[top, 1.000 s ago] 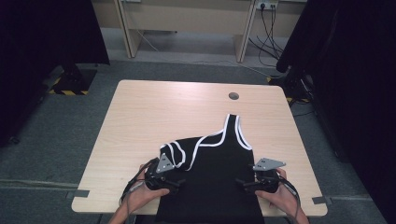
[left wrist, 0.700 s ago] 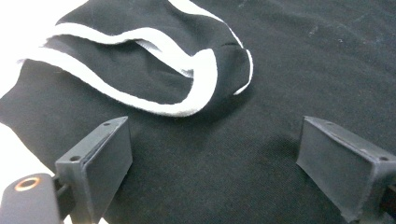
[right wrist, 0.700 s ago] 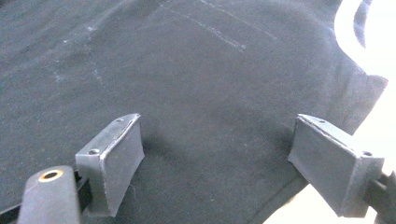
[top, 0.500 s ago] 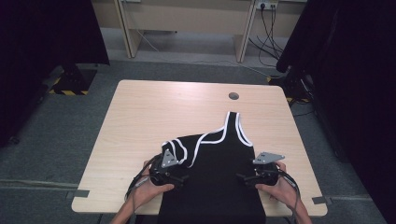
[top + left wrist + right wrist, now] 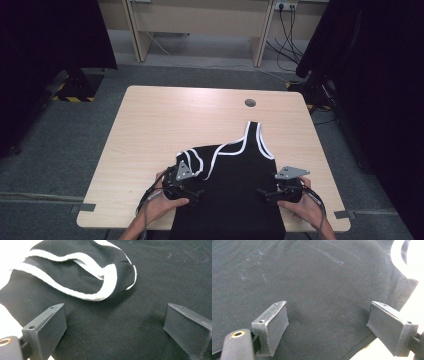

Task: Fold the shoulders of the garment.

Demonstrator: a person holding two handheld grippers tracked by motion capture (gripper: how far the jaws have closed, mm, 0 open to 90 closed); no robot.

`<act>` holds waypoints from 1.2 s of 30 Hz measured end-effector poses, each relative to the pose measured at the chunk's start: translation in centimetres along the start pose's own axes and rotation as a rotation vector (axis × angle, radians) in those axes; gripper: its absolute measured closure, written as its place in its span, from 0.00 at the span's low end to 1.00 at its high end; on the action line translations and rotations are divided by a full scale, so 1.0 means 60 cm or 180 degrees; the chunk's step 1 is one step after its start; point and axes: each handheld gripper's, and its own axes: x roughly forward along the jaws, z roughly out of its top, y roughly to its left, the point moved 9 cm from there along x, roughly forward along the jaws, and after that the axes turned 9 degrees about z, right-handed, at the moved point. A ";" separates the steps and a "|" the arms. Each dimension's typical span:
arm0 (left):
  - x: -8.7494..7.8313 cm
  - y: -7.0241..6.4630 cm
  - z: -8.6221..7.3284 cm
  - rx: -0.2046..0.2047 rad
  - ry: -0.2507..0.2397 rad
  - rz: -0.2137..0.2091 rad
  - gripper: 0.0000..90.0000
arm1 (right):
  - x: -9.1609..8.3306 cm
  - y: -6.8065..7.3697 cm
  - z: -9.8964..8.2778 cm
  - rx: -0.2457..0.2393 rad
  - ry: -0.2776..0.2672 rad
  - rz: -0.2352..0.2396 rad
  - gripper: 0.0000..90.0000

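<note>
Centrally, a pale wooden worktop [image 5: 165, 125] carries a black top with white trim [image 5: 235, 190], spread at the near edge, one strap folded over at its left. Left tongs [image 5: 199, 191]: over the garment's left side, jaws wide, just been opening, nothing gripped. Right tongs [image 5: 262, 194]: jaws wide over the right hem, nothing gripped.

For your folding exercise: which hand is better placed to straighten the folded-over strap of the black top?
Left, probably. The left tool, open, hovers beside the folded strap of the black top; the right tool sits at the far edge.
</note>
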 end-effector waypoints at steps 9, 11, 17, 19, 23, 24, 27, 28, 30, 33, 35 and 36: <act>0.000 0.000 0.000 -0.0008 0.0005 0.0014 0.03 | 0.006 -0.007 0.030 0.0011 -0.0002 0.0105 0.19; 0.000 0.001 0.000 -0.0013 0.0008 0.0020 0.03 | 0.010 -0.023 0.048 0.0054 -0.0091 0.0071 0.20; 0.000 0.000 -0.001 -0.0013 0.0013 0.0013 0.02 | 0.032 -0.073 0.094 0.0064 -0.0160 -0.0050 0.21; 0.000 0.000 -0.001 -0.0005 0.0018 0.0011 0.02 | 0.039 -0.090 0.106 0.0066 -0.0170 -0.0108 0.22; 0.001 0.000 -0.001 -0.0002 0.0020 0.0017 0.02 | 0.051 -0.119 0.132 0.0147 -0.0238 -0.0141 0.22; 0.001 0.000 -0.001 -0.0002 0.0021 0.0018 0.02 | 0.054 -0.125 0.139 0.0173 -0.0249 -0.0148 0.23; 0.001 0.000 -0.001 -0.0001 0.0020 0.0019 0.02 | 0.066 -0.146 0.157 0.0221 -0.0263 -0.0186 0.24; 0.001 0.000 -0.001 -0.0001 0.0020 0.0020 0.02 | 0.071 -0.153 0.161 0.0238 -0.0251 -0.0206 0.25; 0.001 0.000 -0.001 -0.0001 0.0021 0.0020 0.02 | 0.082 -0.167 0.165 0.0303 -0.0205 -0.0228 0.27; 0.001 0.000 -0.001 -0.0002 0.0020 0.0021 0.01 | 0.099 -0.190 0.167 0.0373 -0.0151 -0.0261 0.31; 0.001 0.000 -0.001 -0.0003 0.0020 0.0022 0.01 | 0.108 -0.203 0.164 0.0433 -0.0126 -0.0294 0.32; 0.001 0.000 -0.001 -0.0004 0.0020 0.0023 0.01 | 0.112 -0.209 0.163 0.0465 -0.0107 -0.0303 0.33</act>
